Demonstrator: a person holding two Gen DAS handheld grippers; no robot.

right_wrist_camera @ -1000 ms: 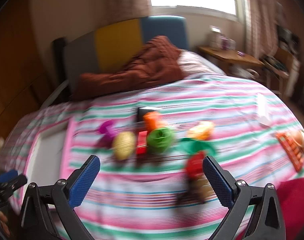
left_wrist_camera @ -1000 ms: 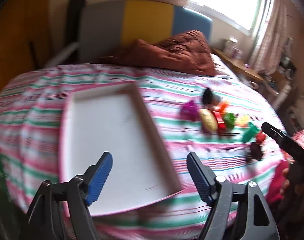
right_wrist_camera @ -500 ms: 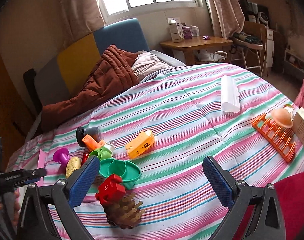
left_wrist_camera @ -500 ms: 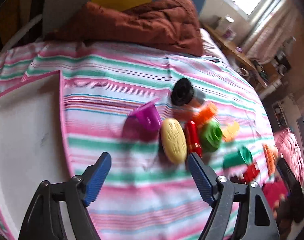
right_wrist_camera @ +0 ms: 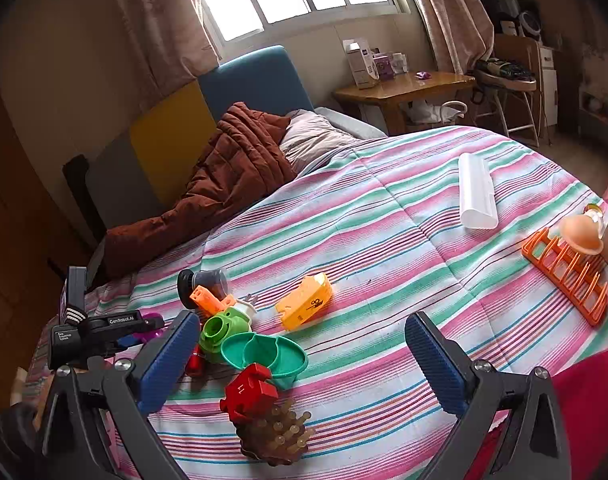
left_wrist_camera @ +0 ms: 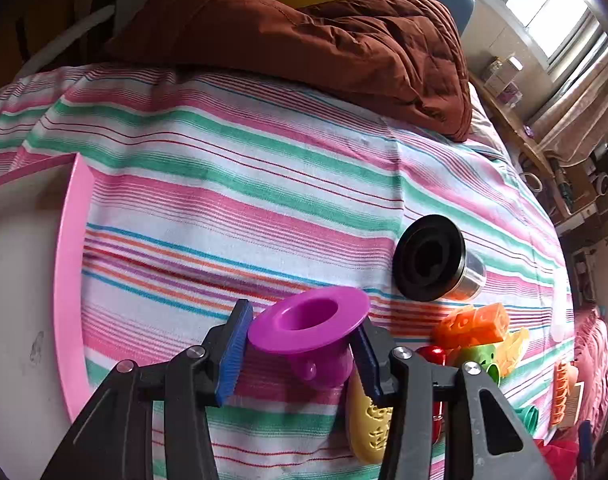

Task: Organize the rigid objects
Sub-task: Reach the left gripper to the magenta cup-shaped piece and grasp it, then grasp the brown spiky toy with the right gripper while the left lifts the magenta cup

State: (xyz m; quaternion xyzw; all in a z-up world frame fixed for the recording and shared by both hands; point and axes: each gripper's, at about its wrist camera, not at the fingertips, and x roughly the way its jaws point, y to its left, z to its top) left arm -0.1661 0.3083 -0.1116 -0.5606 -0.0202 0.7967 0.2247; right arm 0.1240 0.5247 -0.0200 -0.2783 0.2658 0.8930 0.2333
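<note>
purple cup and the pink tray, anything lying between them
Nothing: in the left wrist view only bare striped bedspread lies between the purple cup, which sits between the left tool's jaws, and the pink tray.

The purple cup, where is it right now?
In the left wrist view the purple cup sits low in the middle, between the left claw's blue pads, beside the yellow toy, right of the pink tray.

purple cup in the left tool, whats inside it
The purple cup looks empty: only its smooth purple inner wall shows. Its bottom lies in shadow, below the rim, so something small there cannot be ruled out.
</note>
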